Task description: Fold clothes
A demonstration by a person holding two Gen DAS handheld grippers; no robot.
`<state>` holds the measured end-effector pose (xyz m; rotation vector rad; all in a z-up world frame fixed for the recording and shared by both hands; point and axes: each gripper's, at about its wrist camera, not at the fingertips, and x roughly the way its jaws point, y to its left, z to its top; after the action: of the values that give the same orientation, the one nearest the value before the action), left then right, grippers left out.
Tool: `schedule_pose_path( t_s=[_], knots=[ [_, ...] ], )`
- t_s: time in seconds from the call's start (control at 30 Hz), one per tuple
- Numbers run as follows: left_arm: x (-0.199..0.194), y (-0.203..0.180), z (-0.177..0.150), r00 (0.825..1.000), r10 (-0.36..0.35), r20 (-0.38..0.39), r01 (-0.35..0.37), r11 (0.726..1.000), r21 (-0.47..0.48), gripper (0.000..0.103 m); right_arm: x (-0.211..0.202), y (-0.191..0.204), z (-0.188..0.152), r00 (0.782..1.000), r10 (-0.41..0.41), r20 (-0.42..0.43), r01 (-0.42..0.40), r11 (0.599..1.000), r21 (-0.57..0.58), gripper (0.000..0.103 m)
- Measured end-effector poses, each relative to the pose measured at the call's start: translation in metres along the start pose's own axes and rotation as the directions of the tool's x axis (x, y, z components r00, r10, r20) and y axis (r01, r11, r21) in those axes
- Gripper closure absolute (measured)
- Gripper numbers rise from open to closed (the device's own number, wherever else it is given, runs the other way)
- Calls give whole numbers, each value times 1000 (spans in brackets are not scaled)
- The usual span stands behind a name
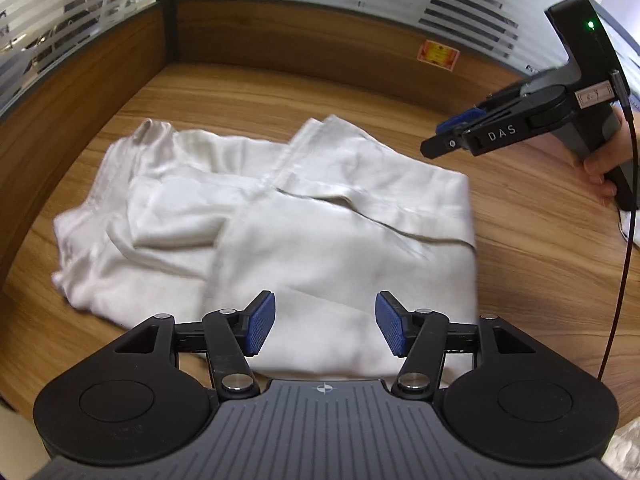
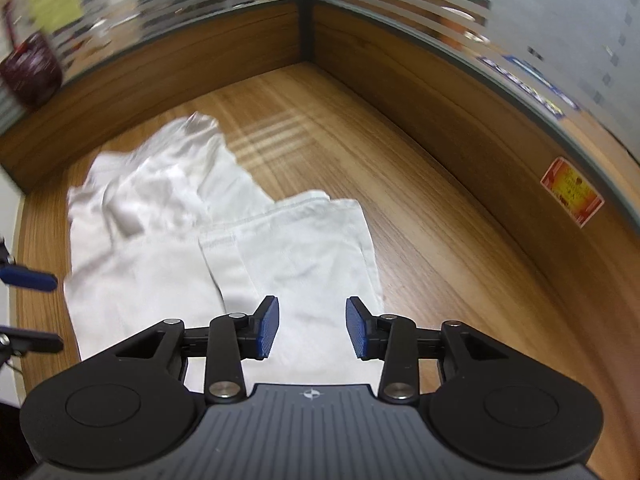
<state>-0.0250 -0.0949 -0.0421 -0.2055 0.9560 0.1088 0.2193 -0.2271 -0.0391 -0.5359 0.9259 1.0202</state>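
A white garment (image 1: 280, 220), partly folded with a hemmed panel laid over rumpled cloth, lies flat on the wooden desk (image 1: 520, 248) in the corner formed by wood-panelled partitions topped with frosted striped glass. The left gripper (image 1: 325, 330) hangs above the near edge of the garment, its blue pads (image 1: 262, 326) standing apart with nothing between them. The right gripper (image 2: 312, 330) hangs over the garment's right portion, jaws likewise parted and empty; in the left wrist view it appears at upper right, held by a hand (image 1: 600, 172). An orange-red sticker (image 2: 572, 192) is fixed to the right partition.
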Motion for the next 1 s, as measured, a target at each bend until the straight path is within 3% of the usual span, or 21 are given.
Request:
schedule_pose_path(
  t_s=[0.13, 0.3, 0.4, 0.47, 0.53, 0.63, 0.87, 1.0],
  knots=[
    [2, -40, -22, 999, 43, -24, -45, 994, -101, 41, -7, -10, -18, 999, 35, -27, -39, 986, -160, 52],
    [16, -86, -51, 993, 107, -48, -116, 952, -283, 41, -8, -27, -40, 996, 64, -68, -81, 953, -291, 50],
    [27, -104, -61, 986, 161, -51, -168, 920, -353, 41, -5, -40, -52, 992, 96, -81, -116, 944, -310, 49],
    [34, -110, -66, 980, 194, -49, -196, 884, -425, 41, -1, -48, -59, 989, 117, -90, -140, 940, -312, 47],
    [38, -112, -69, 976, 216, -41, -208, 845, -492, 41, 4, -54, -64, 985, 140, -100, -164, 933, -319, 45],
    [44, -114, -68, 970, 238, -38, -221, 814, -538, 41, 15, -61, -68, 978, 172, -114, -201, 924, -327, 42],
    [55, -120, -61, 955, 291, -54, -276, 807, -522, 41, 33, -73, -67, 965, 238, -114, -262, 908, -326, 41],
    [56, -118, -63, 966, 254, -43, -236, 805, -544, 44, 41, -73, -66, 960, 251, -127, -280, 901, -333, 42]
  ],
)
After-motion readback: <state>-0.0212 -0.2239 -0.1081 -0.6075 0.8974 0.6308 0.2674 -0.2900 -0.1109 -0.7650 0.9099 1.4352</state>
